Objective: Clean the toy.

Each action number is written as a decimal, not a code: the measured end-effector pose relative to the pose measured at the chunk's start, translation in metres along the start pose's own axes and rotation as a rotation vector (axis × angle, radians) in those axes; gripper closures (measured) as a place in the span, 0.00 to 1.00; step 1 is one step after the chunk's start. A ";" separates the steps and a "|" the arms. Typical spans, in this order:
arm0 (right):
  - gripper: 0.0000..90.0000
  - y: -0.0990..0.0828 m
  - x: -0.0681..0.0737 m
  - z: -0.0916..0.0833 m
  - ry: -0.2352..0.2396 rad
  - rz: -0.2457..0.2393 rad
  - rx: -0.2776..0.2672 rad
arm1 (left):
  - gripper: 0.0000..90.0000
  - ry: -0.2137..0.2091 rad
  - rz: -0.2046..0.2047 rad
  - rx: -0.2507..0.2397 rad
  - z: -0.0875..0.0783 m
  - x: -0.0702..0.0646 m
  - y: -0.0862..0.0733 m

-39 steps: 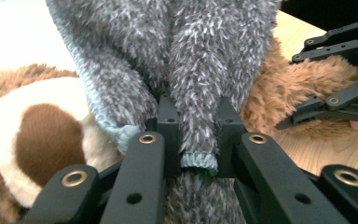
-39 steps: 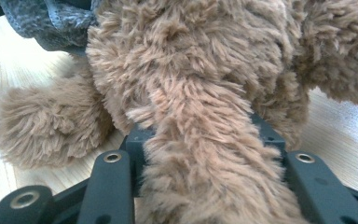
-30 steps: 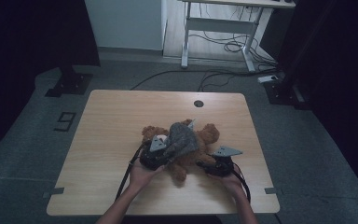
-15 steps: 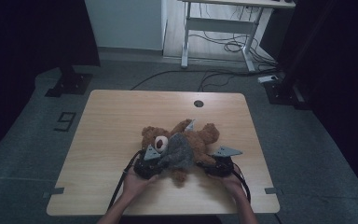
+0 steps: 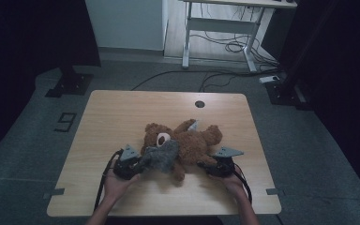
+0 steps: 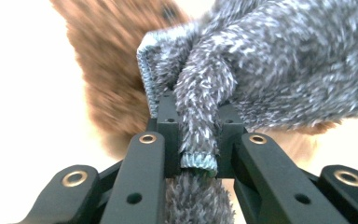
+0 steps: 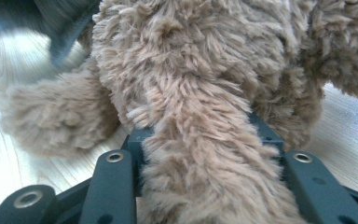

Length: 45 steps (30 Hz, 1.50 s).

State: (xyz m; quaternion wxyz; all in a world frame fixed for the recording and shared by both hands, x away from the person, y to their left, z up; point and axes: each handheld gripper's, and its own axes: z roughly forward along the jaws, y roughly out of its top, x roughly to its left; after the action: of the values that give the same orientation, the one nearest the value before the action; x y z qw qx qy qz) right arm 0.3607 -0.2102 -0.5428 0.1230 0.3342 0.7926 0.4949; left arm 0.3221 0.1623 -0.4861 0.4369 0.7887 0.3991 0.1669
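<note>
A brown teddy bear (image 5: 190, 140) lies on its back in the middle of the wooden table (image 5: 122, 112). A fuzzy grey knit garment (image 5: 161, 156) is bunched over its near left side. My left gripper (image 5: 138, 165) is shut on a fold of that grey garment (image 6: 205, 116), whose hemmed edge sticks out between the jaws. My right gripper (image 5: 206, 165) is shut on one of the bear's limbs (image 7: 200, 154), the brown plush packed between its jaws, with the bear's body (image 7: 205, 51) just beyond. A hand holds each gripper from the near table edge.
A round cable hole (image 5: 199, 104) sits near the table's far edge. Beyond the table stand a white desk frame (image 5: 220, 28) with cables on the floor and a black stand base (image 5: 70, 84) at the left.
My left gripper has pulled the grey garment left and toward the near edge, off the bear's upper body, uncovering its face and chest. The right gripper has kept still on the limb.
</note>
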 end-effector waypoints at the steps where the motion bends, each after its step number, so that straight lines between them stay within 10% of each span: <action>1: 0.61 0.000 0.000 0.000 0.000 -0.001 0.000 | 0.86 0.012 -0.004 -0.022 -0.004 0.002 0.005; 12: 0.62 -0.001 0.000 0.000 0.003 0.001 -0.001 | 0.86 0.135 -0.046 -0.015 0.016 0.024 0.043; 24: 0.62 0.000 0.002 0.001 0.006 -0.009 0.005 | 0.86 0.186 -0.077 0.131 0.042 0.039 0.014; 29: 0.62 -0.001 0.000 0.001 0.005 -0.009 0.005 | 0.86 0.142 -0.139 0.175 0.050 0.054 -0.007; 38: 0.61 -0.002 -0.003 -0.001 -0.016 -0.003 0.003 | 0.86 0.097 -0.126 0.034 0.012 0.042 0.005; 45: 0.61 -0.002 -0.003 -0.001 -0.016 -0.008 0.004 | 0.86 0.050 -0.012 -0.104 -0.005 0.006 0.051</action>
State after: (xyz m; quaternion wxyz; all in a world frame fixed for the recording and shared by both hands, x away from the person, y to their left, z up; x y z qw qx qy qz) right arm 0.3614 -0.2135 -0.5443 0.1306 0.3353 0.7940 0.4900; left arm 0.3473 0.1540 -0.4421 0.4681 0.7580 0.4056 0.2044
